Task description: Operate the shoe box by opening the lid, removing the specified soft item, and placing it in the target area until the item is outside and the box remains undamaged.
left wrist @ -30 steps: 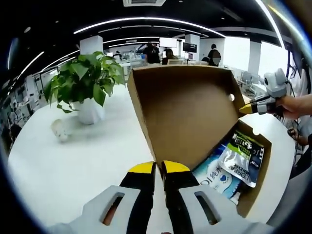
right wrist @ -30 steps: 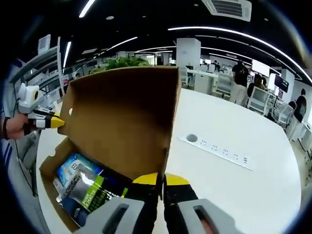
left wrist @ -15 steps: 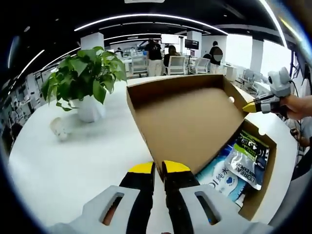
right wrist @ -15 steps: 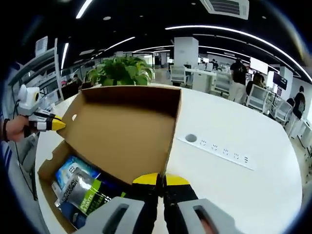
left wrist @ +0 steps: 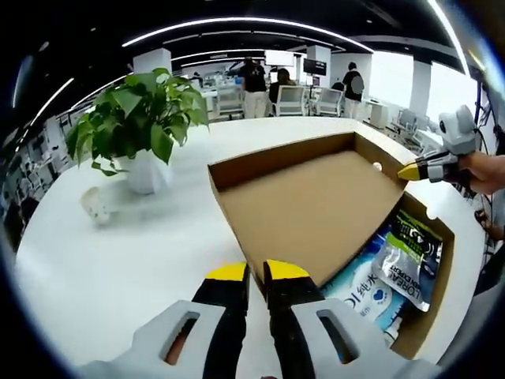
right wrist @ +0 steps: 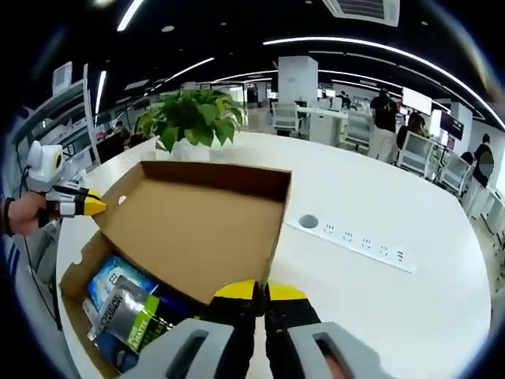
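Step in hand: lid-opening. I hold the shoe box lid (left wrist: pixel 316 205) folded well back, each tool clenched on one of its front corners: left tool (left wrist: pixel 254 272), right tool (right wrist: pixel 259 290). Box (right wrist: pixel 75 268) sits on the white worktop (right wrist: pixel 410 316).

Contents: soft packets (left wrist: pixel 406 257) inside the box, none out yet.

Next move, as I judge: free one tool, pinch a packet gently, spare the walls.

Surroundings: potted plant (left wrist: pixel 142 130), power strip (right wrist: pixel 363 245), open office, people distant.
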Demonstrator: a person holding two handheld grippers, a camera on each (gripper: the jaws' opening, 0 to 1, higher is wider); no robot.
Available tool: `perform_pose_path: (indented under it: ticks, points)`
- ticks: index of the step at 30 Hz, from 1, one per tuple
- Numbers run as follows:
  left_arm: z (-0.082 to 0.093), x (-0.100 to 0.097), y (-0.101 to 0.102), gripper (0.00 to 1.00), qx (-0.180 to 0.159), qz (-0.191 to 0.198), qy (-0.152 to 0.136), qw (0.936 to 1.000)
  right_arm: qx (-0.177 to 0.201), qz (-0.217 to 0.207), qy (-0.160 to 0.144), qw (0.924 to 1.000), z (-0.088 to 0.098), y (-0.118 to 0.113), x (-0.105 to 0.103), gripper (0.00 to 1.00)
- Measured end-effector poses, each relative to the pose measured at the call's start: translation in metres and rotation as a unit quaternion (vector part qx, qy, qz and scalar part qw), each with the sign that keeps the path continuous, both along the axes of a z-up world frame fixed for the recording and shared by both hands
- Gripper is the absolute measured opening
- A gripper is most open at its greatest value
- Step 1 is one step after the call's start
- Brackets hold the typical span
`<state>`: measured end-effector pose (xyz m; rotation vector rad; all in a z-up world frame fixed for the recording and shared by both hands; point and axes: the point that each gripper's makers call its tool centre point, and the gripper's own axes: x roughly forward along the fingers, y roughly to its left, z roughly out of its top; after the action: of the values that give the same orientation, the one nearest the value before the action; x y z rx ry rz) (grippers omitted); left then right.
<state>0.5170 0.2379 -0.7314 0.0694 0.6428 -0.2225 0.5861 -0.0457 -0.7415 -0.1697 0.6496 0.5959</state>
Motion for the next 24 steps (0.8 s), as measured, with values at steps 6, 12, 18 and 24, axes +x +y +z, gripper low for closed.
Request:
perform_pose_path:
  ticks: [6,12,18,24]
  points:
    - [-0.003,0.002,0.0,0.07,0.0,0.0,0.005,1.0,-0.003,-0.005,0.008,1.0,-0.003,0.002,0.005,0.0]
    - [-0.006,0.004,0.001,0.08,-0.003,0.002,0.011,0.9999,-0.007,-0.007,0.014,0.9998,-0.006,0.002,0.007,0.0]
    - [-0.007,0.005,0.001,0.08,-0.003,0.004,0.015,0.9999,-0.006,-0.009,0.019,0.9998,-0.007,0.002,0.007,0.0]
    - [-0.011,0.005,0.001,0.09,-0.001,0.004,0.017,0.9998,-0.007,-0.015,0.024,0.9996,-0.009,0.004,0.008,0.0]
